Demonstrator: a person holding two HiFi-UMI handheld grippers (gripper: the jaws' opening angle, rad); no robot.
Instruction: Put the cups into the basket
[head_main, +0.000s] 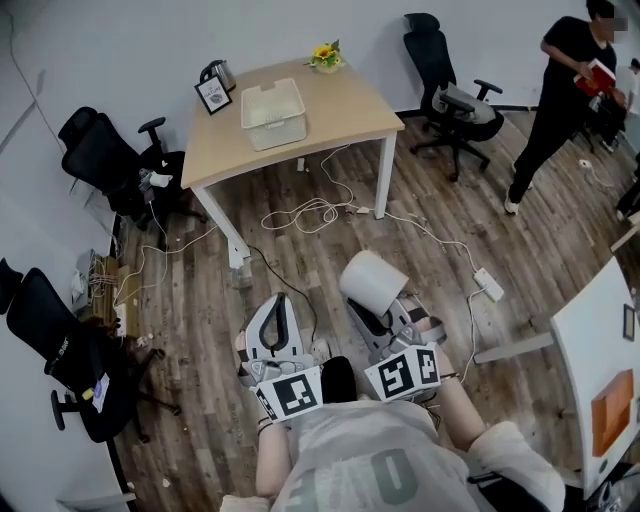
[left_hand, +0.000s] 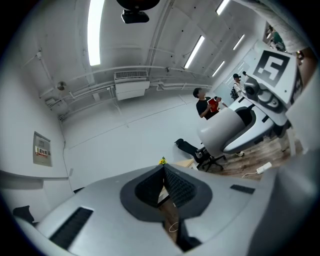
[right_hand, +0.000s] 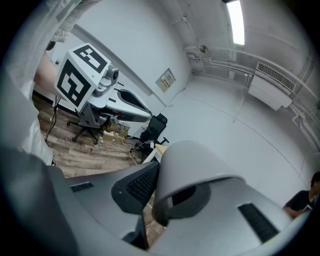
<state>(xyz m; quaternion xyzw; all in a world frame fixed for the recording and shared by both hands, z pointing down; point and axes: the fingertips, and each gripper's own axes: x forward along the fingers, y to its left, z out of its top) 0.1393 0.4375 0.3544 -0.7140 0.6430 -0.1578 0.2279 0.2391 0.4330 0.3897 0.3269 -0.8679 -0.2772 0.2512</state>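
Observation:
A white cup (head_main: 372, 278) lies on its side between the jaws of my right gripper (head_main: 378, 305), which is shut on it, held over the wooden floor near my body. In the right gripper view the cup (right_hand: 192, 170) covers the right jaw of the right gripper (right_hand: 161, 176). My left gripper (head_main: 273, 312) is beside it, shut and holding nothing; its ribbed pads (left_hand: 175, 187) meet at the tip of the left gripper (left_hand: 164, 169). The white basket (head_main: 273, 112) stands far ahead on the wooden table (head_main: 350, 115). I see no other cup.
Cables (head_main: 320, 212) and a power strip (head_main: 489, 284) lie on the floor between me and the table. Black office chairs (head_main: 110, 165) stand left and behind the table. A person (head_main: 560, 95) walks at the back right. A white desk (head_main: 600, 350) stands at the right.

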